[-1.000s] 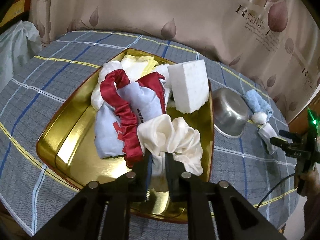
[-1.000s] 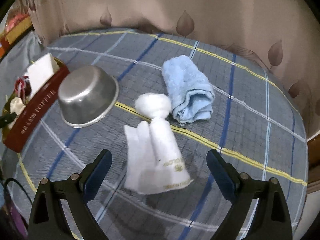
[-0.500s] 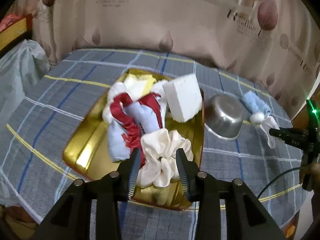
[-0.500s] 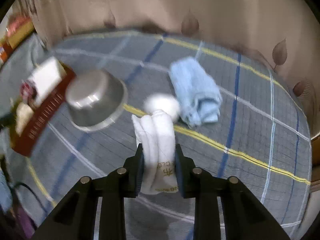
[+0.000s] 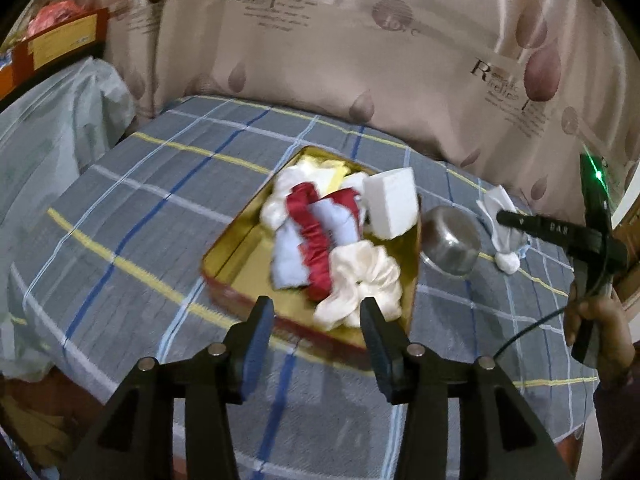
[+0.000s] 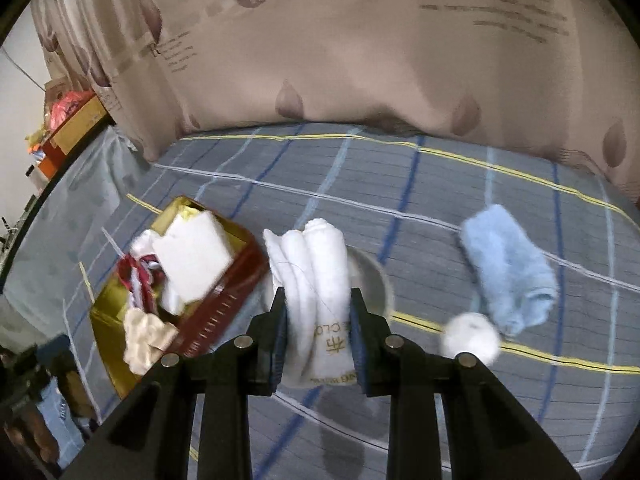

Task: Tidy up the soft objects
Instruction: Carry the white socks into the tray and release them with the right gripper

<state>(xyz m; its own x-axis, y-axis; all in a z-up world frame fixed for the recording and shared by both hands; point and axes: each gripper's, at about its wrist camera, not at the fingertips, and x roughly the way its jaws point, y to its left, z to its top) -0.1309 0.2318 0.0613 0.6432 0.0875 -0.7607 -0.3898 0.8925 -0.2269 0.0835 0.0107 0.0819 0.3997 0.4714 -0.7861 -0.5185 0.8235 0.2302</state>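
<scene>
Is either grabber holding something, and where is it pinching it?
The right gripper pinches the folded white towel near its printed end. The left gripper is open, holding nothing.

A table covered in a grey checked cloth [image 5: 168, 200] fills the middle of both views. On it lie a gold tin [image 5: 236, 256] at centre, a steel bowl [image 5: 452, 240] just right of it, and, at right in the right wrist view, a blue towel [image 6: 508, 268] beside a cotton ball [image 6: 470, 338].
</scene>
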